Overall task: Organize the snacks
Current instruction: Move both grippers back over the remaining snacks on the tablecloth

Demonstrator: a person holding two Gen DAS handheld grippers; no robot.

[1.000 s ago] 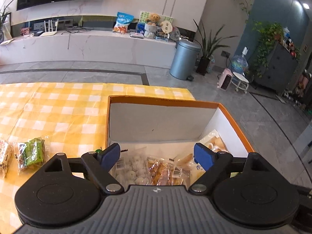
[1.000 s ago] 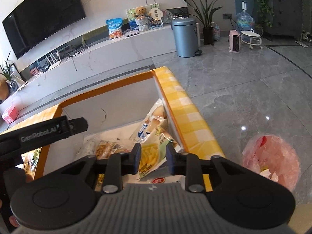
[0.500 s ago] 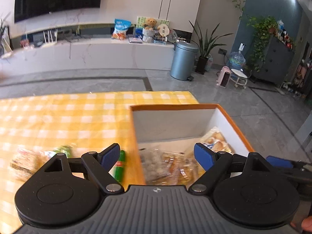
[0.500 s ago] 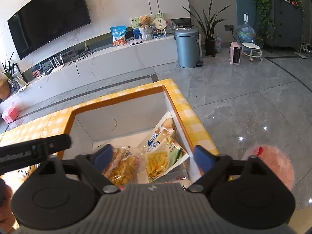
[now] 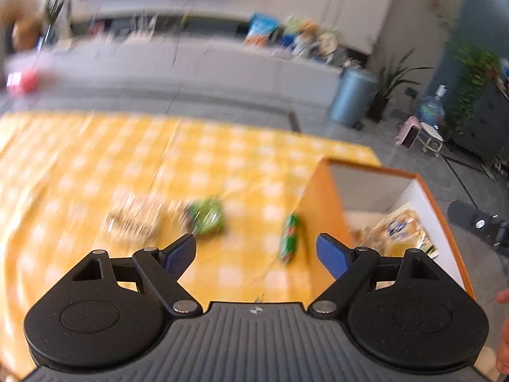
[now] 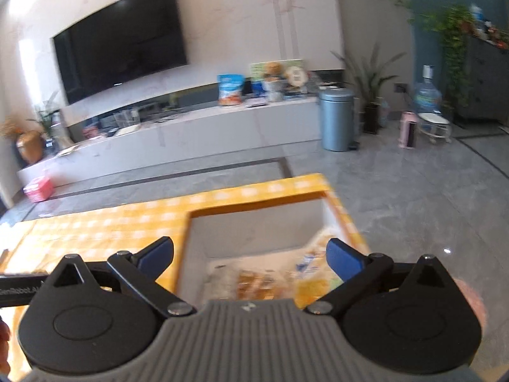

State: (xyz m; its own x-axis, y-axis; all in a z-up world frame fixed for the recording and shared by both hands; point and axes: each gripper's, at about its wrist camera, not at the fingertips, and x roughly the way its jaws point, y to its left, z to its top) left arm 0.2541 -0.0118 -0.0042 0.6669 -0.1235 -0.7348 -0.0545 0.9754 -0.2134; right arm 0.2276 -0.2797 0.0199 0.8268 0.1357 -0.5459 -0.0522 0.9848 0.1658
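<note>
- Right gripper [image 6: 249,258]: jaws just opened wide, nothing between them; yellow packet [image 6: 313,288] released into orange box [image 6: 254,202].
- Left gripper [image 5: 256,251]: spread, empty, swung from box toward table snacks.
- Green packet [image 5: 206,216], green stick [image 5: 291,237]: left of box, uncollected.

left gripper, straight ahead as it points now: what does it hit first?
Probably the yellow checked tablecloth. The left gripper is open and empty, aimed down between the green snack packet and the green tube beside the orange box. Blur makes depth uncertain.
</note>
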